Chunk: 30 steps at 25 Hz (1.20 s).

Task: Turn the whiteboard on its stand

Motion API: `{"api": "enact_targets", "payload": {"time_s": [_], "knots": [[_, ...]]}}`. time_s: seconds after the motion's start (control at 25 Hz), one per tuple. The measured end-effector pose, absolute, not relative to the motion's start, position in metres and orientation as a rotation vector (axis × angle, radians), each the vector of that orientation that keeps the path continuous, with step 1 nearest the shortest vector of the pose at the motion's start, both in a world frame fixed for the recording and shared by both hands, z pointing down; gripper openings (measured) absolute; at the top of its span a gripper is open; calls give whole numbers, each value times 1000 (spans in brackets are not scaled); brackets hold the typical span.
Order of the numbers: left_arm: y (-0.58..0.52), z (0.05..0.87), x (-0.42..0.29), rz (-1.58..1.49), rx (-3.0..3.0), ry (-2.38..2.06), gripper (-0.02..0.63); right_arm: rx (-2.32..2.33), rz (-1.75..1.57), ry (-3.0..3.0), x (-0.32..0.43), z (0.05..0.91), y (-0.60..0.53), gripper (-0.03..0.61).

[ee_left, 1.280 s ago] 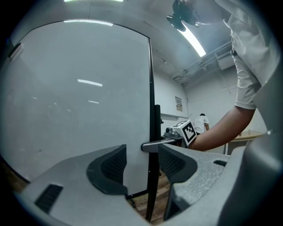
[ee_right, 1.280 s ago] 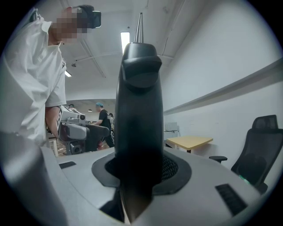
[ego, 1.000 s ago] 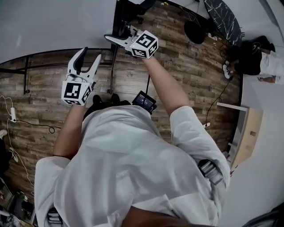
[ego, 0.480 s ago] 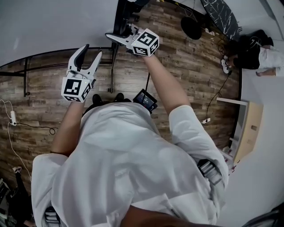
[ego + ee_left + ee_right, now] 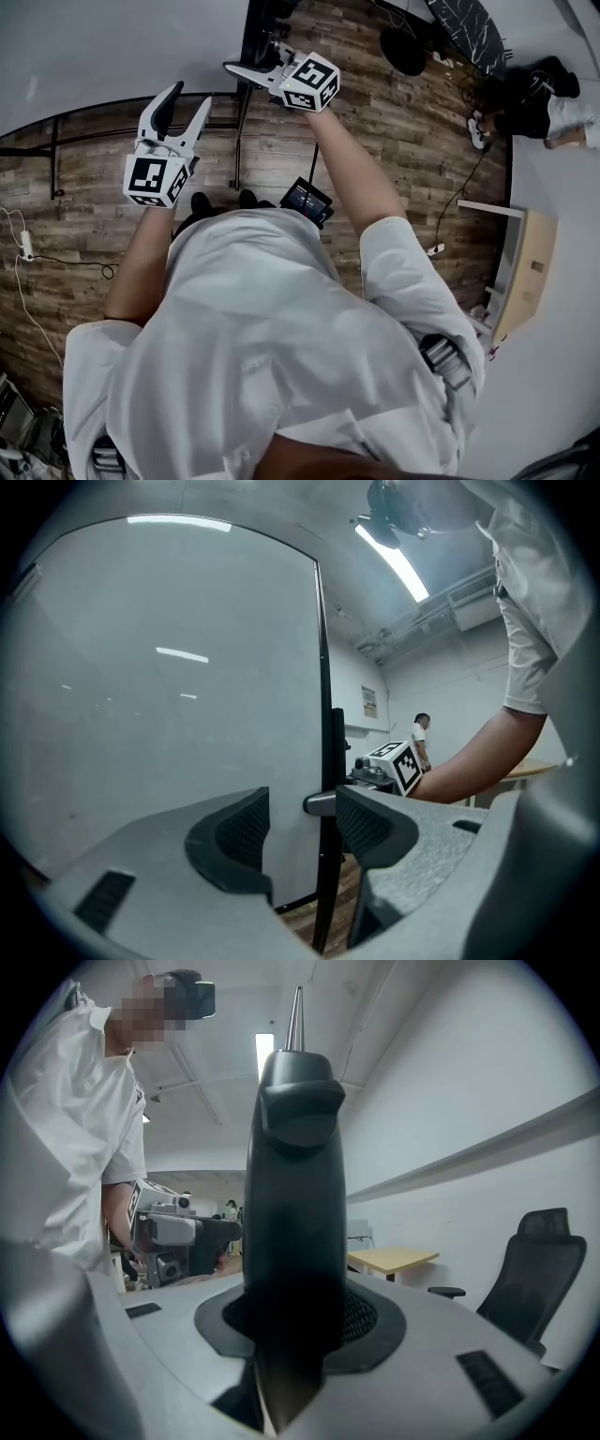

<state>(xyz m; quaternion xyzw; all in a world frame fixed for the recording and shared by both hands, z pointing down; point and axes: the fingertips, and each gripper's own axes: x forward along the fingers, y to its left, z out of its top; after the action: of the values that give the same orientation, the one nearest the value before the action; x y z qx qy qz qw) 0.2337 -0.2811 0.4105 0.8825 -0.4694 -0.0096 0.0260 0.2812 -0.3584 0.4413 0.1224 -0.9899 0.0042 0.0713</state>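
The whiteboard (image 5: 112, 47) fills the upper left of the head view, its black side frame (image 5: 251, 37) running down to the stand's foot bar (image 5: 94, 120) on the wooden floor. My right gripper (image 5: 247, 67) is shut on that side frame, which stands as a dark upright edge (image 5: 295, 1194) between its jaws in the right gripper view. My left gripper (image 5: 190, 98) is open and points at the board's face (image 5: 169, 667), close to the frame (image 5: 326, 761). Nothing is between its pads (image 5: 234, 832). The right gripper's marker cube (image 5: 398, 766) shows past the frame.
A light wooden desk (image 5: 525, 281) stands at the right, a seated person (image 5: 553, 112) at the top right. Cables (image 5: 37, 253) trail across the floor at the left. An office chair (image 5: 539, 1269) and a table (image 5: 394, 1260) stand beyond the board, and a person (image 5: 420, 738) stands far back.
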Motion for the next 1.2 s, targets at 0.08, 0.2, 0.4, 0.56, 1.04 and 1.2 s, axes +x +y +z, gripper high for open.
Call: {"api": "enact_targets", "payload": {"time_s": [0.08,0.2,0.4,0.56,1.04,1.2], "knots": [[-283,413,236,-37,2723,-1457,219,373,15,-2972,288,446,-360,143],[-280,410,273,-27,2738,-1456,219,385,11,-2986,327,445,-355,144],[-265,407,353,4,2771,-1402,219,387,3,-3008,395,438,-342,144],[-261,410,391,27,2792,-1356,219,404,2,-3016,432,439,-339,144],[-271,410,402,28,2825,-1295,219,410,8,-3003,450,439,-339,144],[-265,414,406,30,2829,-1261,219,416,7,-2997,451,440,-337,146]]}}
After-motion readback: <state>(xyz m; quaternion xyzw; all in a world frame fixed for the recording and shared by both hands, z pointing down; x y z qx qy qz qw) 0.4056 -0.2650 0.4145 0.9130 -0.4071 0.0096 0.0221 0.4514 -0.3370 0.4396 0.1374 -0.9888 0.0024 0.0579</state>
